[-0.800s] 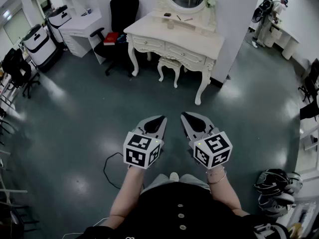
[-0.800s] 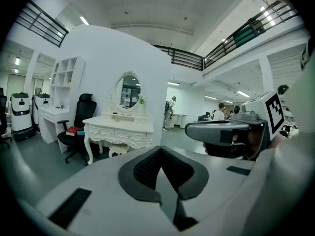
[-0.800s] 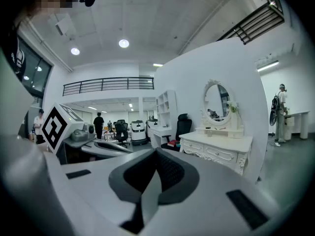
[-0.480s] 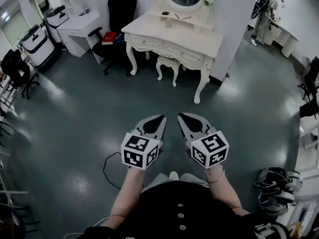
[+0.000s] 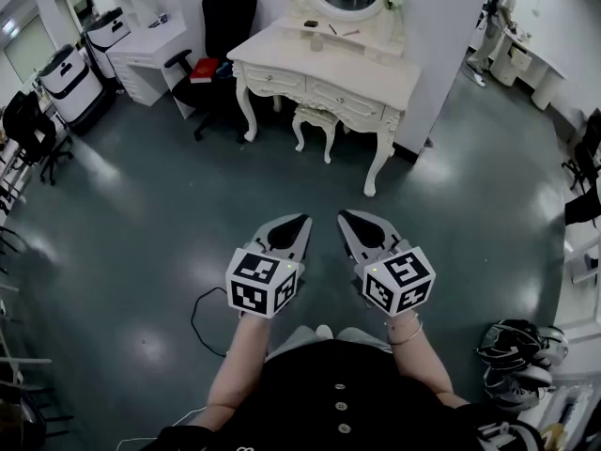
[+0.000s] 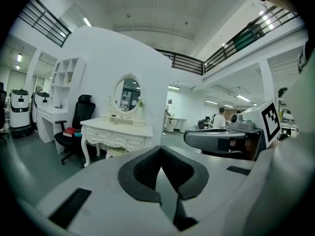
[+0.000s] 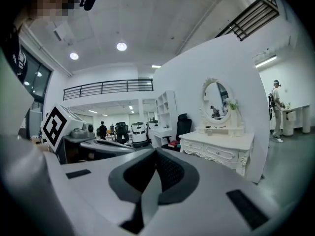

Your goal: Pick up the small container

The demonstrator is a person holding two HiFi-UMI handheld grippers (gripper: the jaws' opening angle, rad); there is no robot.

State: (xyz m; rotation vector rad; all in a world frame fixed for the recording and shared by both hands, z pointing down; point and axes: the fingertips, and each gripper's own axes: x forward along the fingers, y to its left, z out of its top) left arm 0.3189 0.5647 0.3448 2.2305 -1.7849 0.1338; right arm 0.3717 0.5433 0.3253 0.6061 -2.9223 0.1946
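Note:
A white dressing table (image 5: pixel 376 73) with an oval mirror stands against the far wall. On its top sits a small pale container (image 5: pixel 316 43), beside a few small flat items. My left gripper (image 5: pixel 302 220) and right gripper (image 5: pixel 346 215) are held side by side over the floor, well short of the table. Both are shut and hold nothing. In the left gripper view the dark pads (image 6: pixel 147 168) meet at the tip, with the table (image 6: pixel 115 134) far ahead. In the right gripper view the jaws likewise close together, and the table (image 7: pixel 221 149) stands ahead to the right.
A white stool (image 5: pixel 319 120) is tucked under the table. A black office chair (image 5: pixel 221 36) and a white desk (image 5: pixel 150 50) stand to its left. A cable (image 5: pixel 202 318) lies on the grey floor near my feet. Helmets (image 5: pixel 516 365) are piled at the right. A person (image 5: pixel 493 22) stands far right.
The view has shifted slightly, with the table drifting a little up and left. Both grippers stay shut and side by side. The far person has stepped further away.

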